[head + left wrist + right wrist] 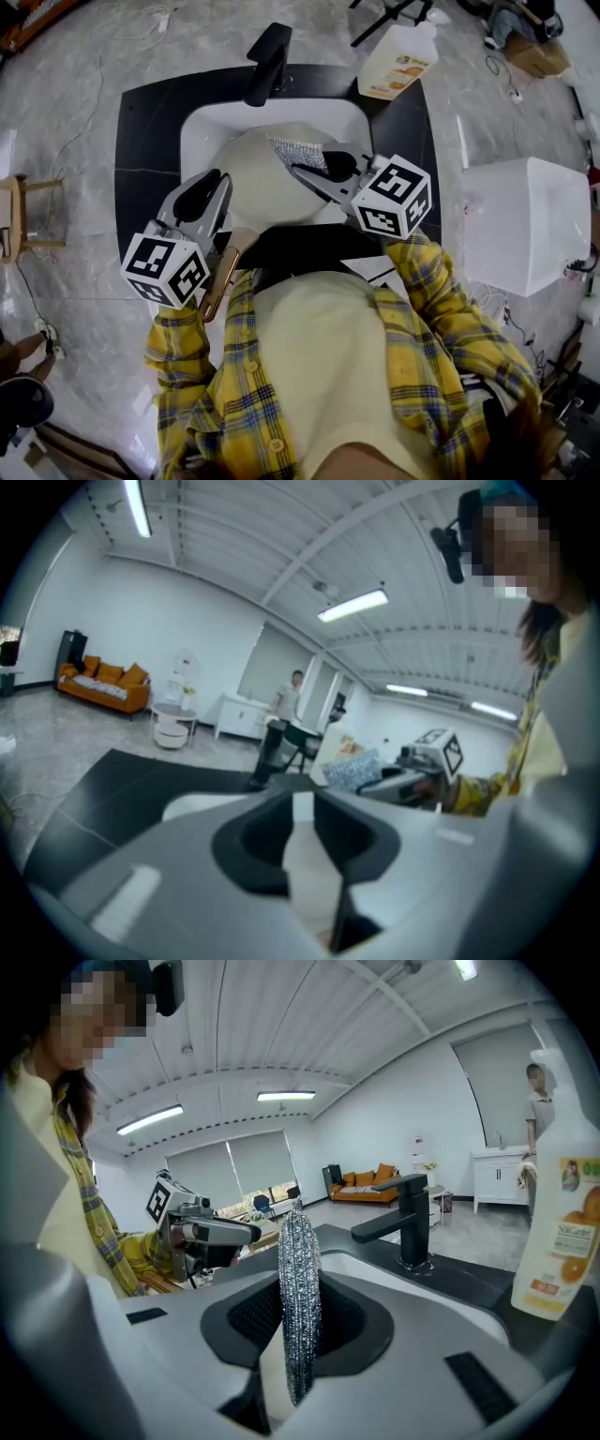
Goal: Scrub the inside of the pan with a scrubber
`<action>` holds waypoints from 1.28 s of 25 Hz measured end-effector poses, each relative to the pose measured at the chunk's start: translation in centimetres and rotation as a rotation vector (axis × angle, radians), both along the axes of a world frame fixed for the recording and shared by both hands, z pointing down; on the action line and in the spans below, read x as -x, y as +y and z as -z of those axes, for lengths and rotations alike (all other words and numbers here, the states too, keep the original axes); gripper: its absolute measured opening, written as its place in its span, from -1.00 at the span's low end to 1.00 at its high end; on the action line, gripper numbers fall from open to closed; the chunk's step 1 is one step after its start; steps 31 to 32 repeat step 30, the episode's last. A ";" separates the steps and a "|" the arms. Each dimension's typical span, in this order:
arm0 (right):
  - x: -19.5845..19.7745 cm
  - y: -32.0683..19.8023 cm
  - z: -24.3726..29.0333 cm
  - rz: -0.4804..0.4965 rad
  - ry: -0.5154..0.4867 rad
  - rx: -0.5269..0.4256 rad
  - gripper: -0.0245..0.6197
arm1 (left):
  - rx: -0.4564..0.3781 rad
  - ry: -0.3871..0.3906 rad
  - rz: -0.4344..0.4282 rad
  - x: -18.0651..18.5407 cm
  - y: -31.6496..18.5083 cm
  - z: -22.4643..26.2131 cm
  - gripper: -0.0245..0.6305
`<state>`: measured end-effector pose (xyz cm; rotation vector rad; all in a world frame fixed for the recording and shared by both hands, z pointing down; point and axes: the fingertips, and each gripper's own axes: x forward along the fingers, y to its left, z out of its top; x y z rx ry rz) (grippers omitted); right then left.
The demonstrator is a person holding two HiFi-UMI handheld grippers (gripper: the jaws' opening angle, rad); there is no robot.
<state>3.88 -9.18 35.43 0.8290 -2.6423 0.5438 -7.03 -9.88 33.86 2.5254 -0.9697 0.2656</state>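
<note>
A cream pan stands tilted in the white sink, its copper-coloured handle pointing toward me. My left gripper sits at the pan's near left edge. In the left gripper view a cream strip of the pan fills the narrow gap between the jaws of the left gripper. My right gripper is over the pan's right side, shut on a silver mesh scrubber. The scrubber stands edge-on between the pads of the right gripper.
A black faucet rises behind the sink on the dark counter. An orange-labelled soap bottle stands at the counter's back right. A white box is on the floor to the right. A wooden stool stands far left.
</note>
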 end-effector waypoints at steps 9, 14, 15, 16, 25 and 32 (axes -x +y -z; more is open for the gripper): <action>-0.6 0.1 0.5 -0.049 -0.016 -0.021 -0.67 | -0.009 0.009 0.047 0.6 -0.4 0.2 -0.72; -0.5 0.1 0.7 -0.058 -0.022 -0.023 -0.67 | -0.008 0.020 0.077 1.4 -0.5 0.2 -0.80; -0.5 0.1 0.8 -0.058 -0.023 -0.023 -0.67 | -0.008 0.021 0.080 1.5 -0.5 0.2 -0.80; -0.5 0.1 0.8 -0.058 -0.022 -0.023 -0.67 | -0.007 0.021 0.081 1.6 -0.5 0.2 -0.80; -0.6 -0.2 0.7 -0.055 -0.015 -0.021 -0.67 | 0.016 0.055 0.110 2.3 -0.8 0.2 -0.90; -0.5 -0.5 0.6 -0.048 -0.009 -0.023 -0.67 | 0.051 0.085 0.128 2.4 -0.8 -0.1 -0.91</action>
